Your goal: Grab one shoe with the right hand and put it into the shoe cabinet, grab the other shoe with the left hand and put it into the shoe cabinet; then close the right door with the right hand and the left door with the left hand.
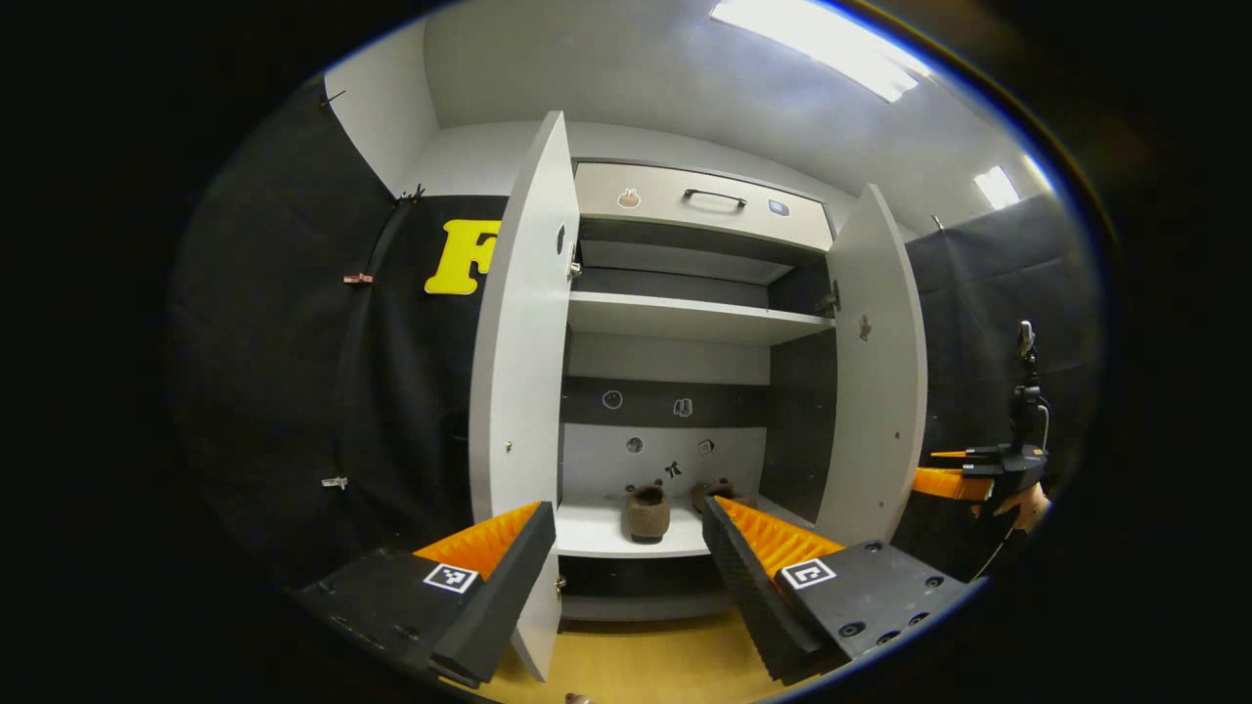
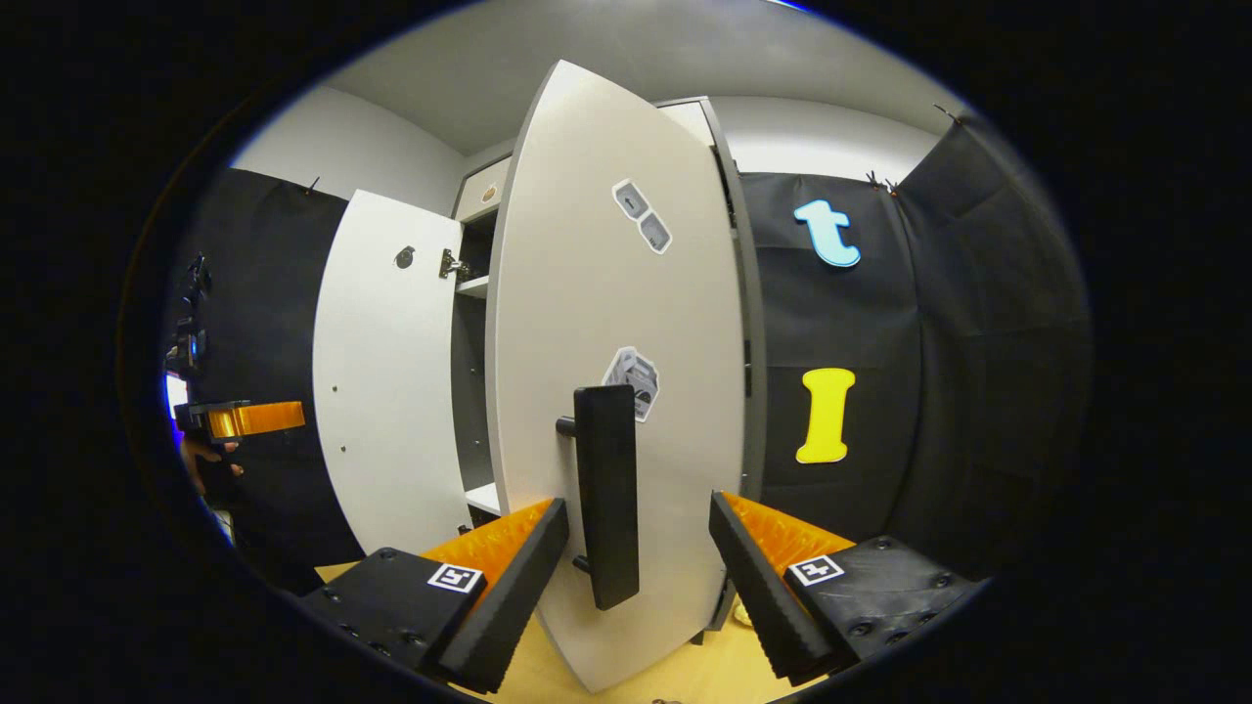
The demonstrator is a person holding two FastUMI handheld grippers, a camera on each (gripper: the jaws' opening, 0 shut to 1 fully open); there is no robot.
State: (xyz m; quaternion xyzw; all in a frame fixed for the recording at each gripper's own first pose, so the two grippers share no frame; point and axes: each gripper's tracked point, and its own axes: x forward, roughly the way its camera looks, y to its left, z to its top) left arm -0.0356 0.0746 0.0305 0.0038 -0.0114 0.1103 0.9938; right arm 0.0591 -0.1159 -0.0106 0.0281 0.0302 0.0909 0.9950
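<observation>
Brown shoes: left shoe (image 1: 647, 510) and right shoe (image 1: 712, 492) sit side by side at frame centre on the cabinet's bottom shelf (image 1: 597, 533), long axes running into the cabinet. Your left gripper (image 1: 619, 548) is spread wide, empty, both doors open. Right gripper view: right gripper (image 2: 638, 552) wide, straddling the vertical black handle (image 2: 606, 494) on the right door (image 2: 587, 323), not clamped. Yellow floor (image 2: 724, 675) below.

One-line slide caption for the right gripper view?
Open right gripper facing the tall black bar handle of the white cabinet's right door, both doors open.
</observation>
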